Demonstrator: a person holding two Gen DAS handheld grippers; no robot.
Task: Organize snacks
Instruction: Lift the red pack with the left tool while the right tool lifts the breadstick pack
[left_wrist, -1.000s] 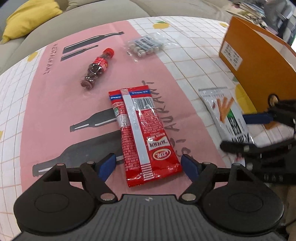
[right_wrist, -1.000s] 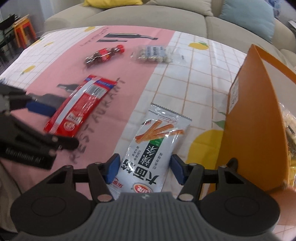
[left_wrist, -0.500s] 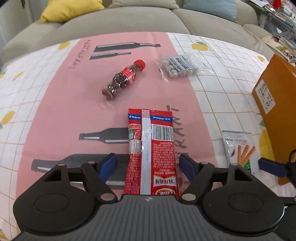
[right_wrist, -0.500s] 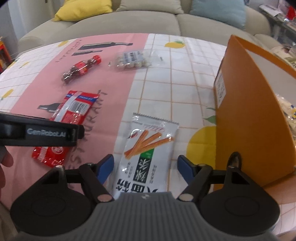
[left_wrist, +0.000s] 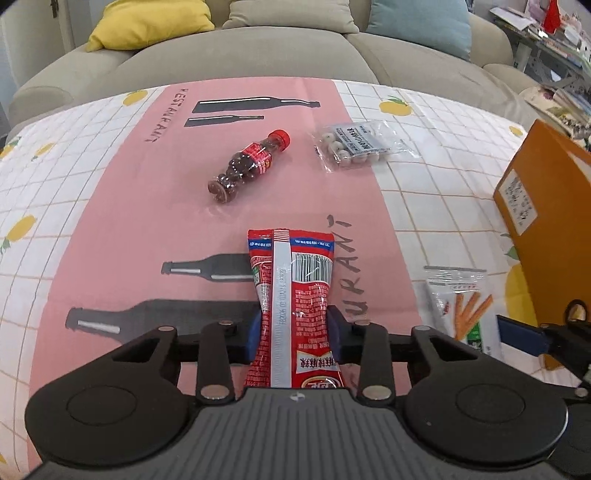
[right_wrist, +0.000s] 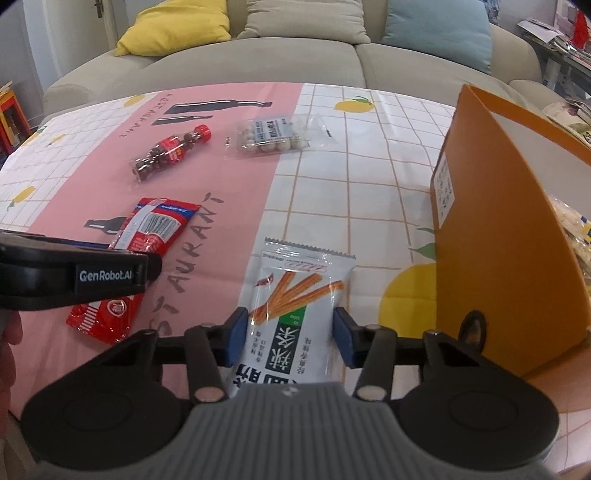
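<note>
left wrist view: the left gripper (left_wrist: 293, 332) is clenched on the red snack packet (left_wrist: 291, 306), its blue pads pressing both long edges so the packet pinches in at the waist. the packet's far end, with the barcode, fans out over the pink strip of the tabletop (left_wrist: 110, 206). beyond it lies a small bottle of dark candies (left_wrist: 247, 168) with a red cap, on its side, and just to the right of that a clear bag of pale round sweets (left_wrist: 354, 146). at the right edge stands an orange box (left_wrist: 546, 221) with a white label. between the box and the red packet lies a white packet printed with orange sticks (left_wrist: 461, 306), and one blue pad of the right gripper (left_wrist: 521, 334) shows beside it.

right wrist view: the right gripper (right_wrist: 290, 334) straddles the white stick-snack packet (right_wrist: 295, 306), which lies flat on the tabletop (right_wrist: 369, 177). the blue fingers (right_wrist: 236, 332) sit just beside the packet's edges, which look uncrushed; the gripper appears released, not yet squeezing. the orange box (right_wrist: 491, 229) stands open just to the right, with pale wrapped snacks (right_wrist: 572, 225) visible inside. to the left, the left gripper's black body crosses over the red snack packet (right_wrist: 147, 240). farther off lie the candy bottle (right_wrist: 170, 151) and the bag of round sweets (right_wrist: 273, 136). a sofa (right_wrist: 295, 59) with yellow and blue cushions fills the background.
</note>
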